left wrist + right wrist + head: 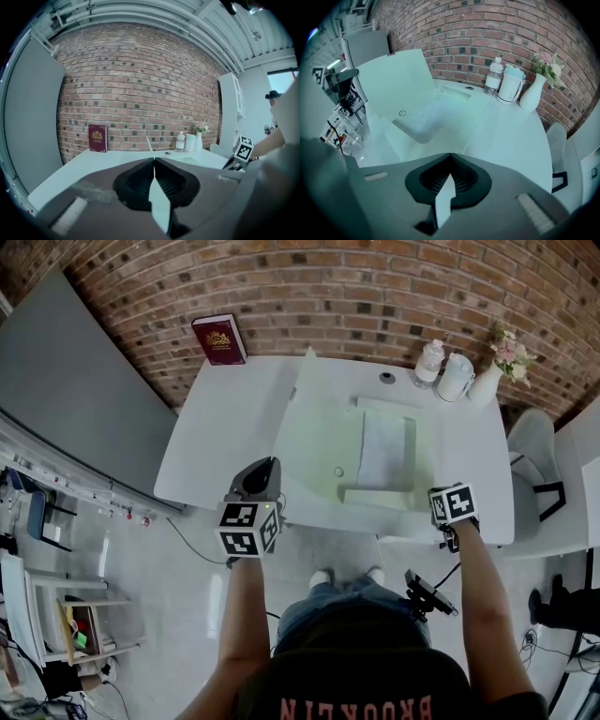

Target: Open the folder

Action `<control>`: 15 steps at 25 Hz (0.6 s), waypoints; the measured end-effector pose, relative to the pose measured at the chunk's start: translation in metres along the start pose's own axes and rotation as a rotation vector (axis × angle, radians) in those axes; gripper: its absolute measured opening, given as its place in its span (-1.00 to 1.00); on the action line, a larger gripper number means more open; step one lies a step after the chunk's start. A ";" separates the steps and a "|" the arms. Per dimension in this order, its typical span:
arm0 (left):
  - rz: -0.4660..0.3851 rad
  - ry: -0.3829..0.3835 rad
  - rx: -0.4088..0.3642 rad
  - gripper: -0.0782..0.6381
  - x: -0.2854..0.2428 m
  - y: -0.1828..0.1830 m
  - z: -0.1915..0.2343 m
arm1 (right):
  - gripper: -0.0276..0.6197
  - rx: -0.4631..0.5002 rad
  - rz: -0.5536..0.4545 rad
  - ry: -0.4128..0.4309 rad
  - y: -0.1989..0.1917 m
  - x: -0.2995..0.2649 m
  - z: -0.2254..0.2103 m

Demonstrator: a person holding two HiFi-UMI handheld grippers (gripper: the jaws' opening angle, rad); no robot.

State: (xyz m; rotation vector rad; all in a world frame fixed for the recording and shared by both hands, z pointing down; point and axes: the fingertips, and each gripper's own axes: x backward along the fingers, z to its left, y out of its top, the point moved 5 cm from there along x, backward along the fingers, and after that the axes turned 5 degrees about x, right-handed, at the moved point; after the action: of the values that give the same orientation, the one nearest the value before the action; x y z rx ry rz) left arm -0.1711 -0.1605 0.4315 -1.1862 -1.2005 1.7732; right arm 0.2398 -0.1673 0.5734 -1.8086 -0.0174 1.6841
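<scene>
A pale green folder (352, 442) lies open on the white table (216, 427). Its cover (298, 418) stands up along the left side and shows as a tall panel (393, 79) in the right gripper view. A sheet (384, 451) lies inside between folded flaps. My left gripper (265, 465) hovers at the table's front edge, just left of the folder, jaws shut (153, 161) with nothing between them. The cover's thin edge (148, 139) is ahead of it. My right gripper (451, 157) is shut and empty, angled down over the table's front right; its marker cube (453, 504) shows there.
A maroon book (218, 338) leans on the brick wall at the back left. A bottle (429, 362), a white jug (457, 376) and a flower vase (489, 381) stand at the back right. A white chair (534, 456) stands right of the table.
</scene>
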 end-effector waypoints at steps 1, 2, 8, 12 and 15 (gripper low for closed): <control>0.004 0.013 0.007 -0.76 0.000 -0.001 0.003 | -0.91 0.005 -0.001 -0.003 0.000 0.000 0.000; 0.008 0.027 0.012 -0.76 0.000 -0.003 0.007 | -0.91 0.010 0.000 -0.005 0.000 0.000 0.000; 0.046 0.126 0.064 -0.73 -0.001 -0.014 0.027 | -0.91 0.009 0.040 0.024 0.002 0.000 -0.001; 0.071 0.182 0.100 -0.70 -0.002 -0.022 0.041 | -0.91 0.013 0.047 0.023 0.002 -0.001 0.000; 0.081 0.222 0.107 -0.65 -0.004 -0.027 0.048 | -0.91 0.018 0.050 0.029 0.002 -0.001 -0.001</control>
State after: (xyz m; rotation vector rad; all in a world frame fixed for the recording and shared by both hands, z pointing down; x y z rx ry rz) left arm -0.2135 -0.1698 0.4655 -1.3451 -0.9301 1.6904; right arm 0.2397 -0.1700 0.5734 -1.8336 0.0558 1.6869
